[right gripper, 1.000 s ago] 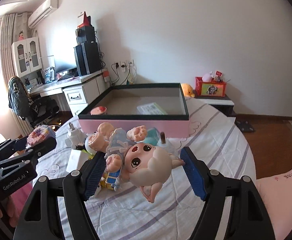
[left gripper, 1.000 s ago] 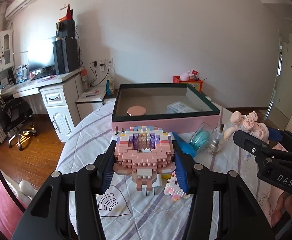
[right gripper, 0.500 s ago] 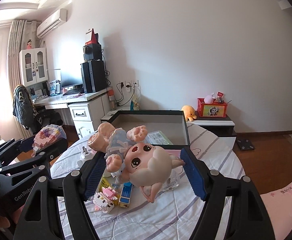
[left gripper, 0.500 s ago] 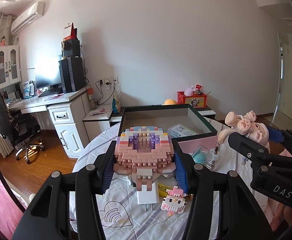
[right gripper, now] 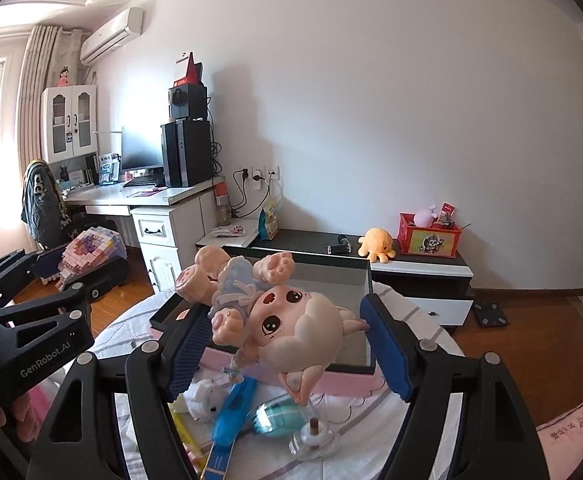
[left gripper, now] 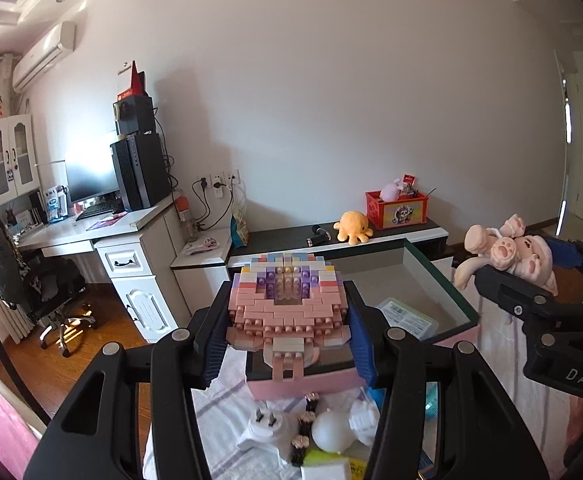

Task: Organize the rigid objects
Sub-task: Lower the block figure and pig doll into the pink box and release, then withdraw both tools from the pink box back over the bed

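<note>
Both loads lifted since a second ago. Left hand-held gripper [left gripper: 287, 320] clamped on brick model [left gripper: 287, 300]; right hand-held gripper [right gripper: 287, 344] apparently clamped on pig doll [right gripper: 275, 316]. Pink box [left gripper: 443, 280] ahead: likely drop-off.

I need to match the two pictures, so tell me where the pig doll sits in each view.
Left wrist view: pig doll at the right edge, held in the right gripper.
Right wrist view: pig doll in the centre, between the blue pads.
Shared landmark: orange octopus toy on the low cabinet.
</note>
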### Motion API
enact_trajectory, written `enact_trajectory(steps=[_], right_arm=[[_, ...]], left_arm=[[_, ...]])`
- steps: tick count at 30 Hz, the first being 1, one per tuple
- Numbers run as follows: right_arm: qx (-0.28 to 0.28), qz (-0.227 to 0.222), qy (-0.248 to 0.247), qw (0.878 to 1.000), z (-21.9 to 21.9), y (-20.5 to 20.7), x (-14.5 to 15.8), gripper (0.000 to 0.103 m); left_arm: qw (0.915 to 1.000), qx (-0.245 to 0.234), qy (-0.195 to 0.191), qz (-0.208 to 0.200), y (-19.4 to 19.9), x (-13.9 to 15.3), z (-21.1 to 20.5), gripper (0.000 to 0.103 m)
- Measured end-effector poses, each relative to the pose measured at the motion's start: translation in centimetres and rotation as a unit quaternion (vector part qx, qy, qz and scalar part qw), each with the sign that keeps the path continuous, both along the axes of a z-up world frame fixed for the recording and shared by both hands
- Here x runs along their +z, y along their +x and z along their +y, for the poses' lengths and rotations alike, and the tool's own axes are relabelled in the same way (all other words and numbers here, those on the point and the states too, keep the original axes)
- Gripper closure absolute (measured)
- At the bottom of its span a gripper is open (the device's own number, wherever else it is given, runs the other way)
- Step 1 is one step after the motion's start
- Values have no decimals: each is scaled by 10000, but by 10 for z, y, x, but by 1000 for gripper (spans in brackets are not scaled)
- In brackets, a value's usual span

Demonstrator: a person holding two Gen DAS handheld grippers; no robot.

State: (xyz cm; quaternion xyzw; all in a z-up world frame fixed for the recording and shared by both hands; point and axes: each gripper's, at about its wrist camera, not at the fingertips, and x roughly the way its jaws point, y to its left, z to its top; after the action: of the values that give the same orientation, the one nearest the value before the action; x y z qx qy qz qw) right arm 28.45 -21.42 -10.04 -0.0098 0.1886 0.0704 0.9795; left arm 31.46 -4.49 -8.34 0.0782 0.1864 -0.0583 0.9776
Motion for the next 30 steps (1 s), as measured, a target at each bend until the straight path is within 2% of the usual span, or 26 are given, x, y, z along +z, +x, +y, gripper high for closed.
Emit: enact_trajectory(steps=[5, 10, 15, 18, 21, 23, 25, 27, 30], right_arm=[[13, 268, -167, 9995, -5, 66, -1, 28], [137, 999, -266, 9945, -3, 141, -28, 27], [79, 1767, -391, 9835, -2, 195, -69, 27], [13, 2077, -436, 9772, -5, 212, -85, 27], [-112, 2243, -485, 9733, -10, 223, -95, 27], [-187, 2301, -398, 9722, -15, 227, -97, 27], [-250, 2309, -307, 9722, -19, 229, -93, 26], [-415, 2231, -288, 9735, -22, 227, -90, 22], [-398, 2092, 5, 9771, -28, 216, -80, 22]], left_arm=[[9977, -193, 125, 642, 82, -15, -12, 51], [9892, -217, 232, 1433, 154, -48, -22, 51], [9776, -137, 636, 2002, 201, -81, -38, 50], [9727, -118, 689, 2213, 214, -93, -40, 50], [9705, -19, 715, 2304, 222, -99, -41, 49], [9706, 8, 697, 2303, 221, -99, -41, 42], [9732, 24, 665, 2199, 217, -96, -40, 26], [9754, 35, 637, 2108, 209, -91, -38, 19], [9813, 107, 530, 1849, 190, -76, -29, 17]])
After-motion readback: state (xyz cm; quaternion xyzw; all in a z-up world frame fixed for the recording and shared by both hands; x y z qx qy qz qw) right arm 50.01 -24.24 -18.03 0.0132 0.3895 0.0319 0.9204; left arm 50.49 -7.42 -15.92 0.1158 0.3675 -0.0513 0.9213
